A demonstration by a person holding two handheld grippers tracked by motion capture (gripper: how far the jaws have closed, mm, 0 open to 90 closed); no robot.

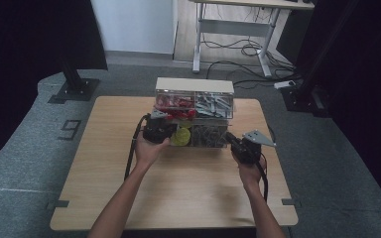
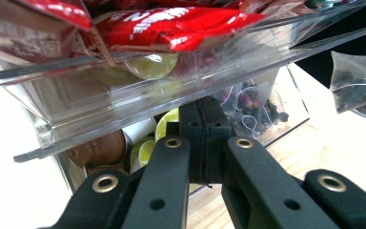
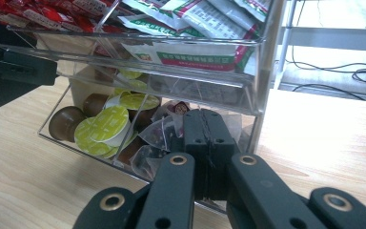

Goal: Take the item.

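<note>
My left gripper (image 2: 205, 138) has its black jaws pressed flat together with nothing between them, its tip just under the front lip of the clear organiser's (image 1: 194, 115) upper drawer (image 2: 138, 102). My right gripper (image 3: 205, 143) is clenched the same way, empty, its tip close against the clear front of the lower drawer (image 3: 100, 157); I cannot tell whether it touches. The organiser stands near the far edge of the wooden table (image 1: 178, 193), its long axis across the table from left to right and its drawer fronts facing me. The lower drawer stands pulled out and tilted, with brown coffee capsules (image 3: 102, 126) with yellow-green lids in one compartment and mesh tea bags (image 3: 164, 129) in the other. Above them the upper tier carries red sachets (image 2: 171, 26) on the left and white-and-green sachets (image 3: 205, 52) on the right. In the high view my hands cover much of the lower drawer's front, and the printing on every packet is too blurred to read. Beyond the table a desk frame (image 1: 235, 29) with loose cables is cut off by the top edge.
</note>
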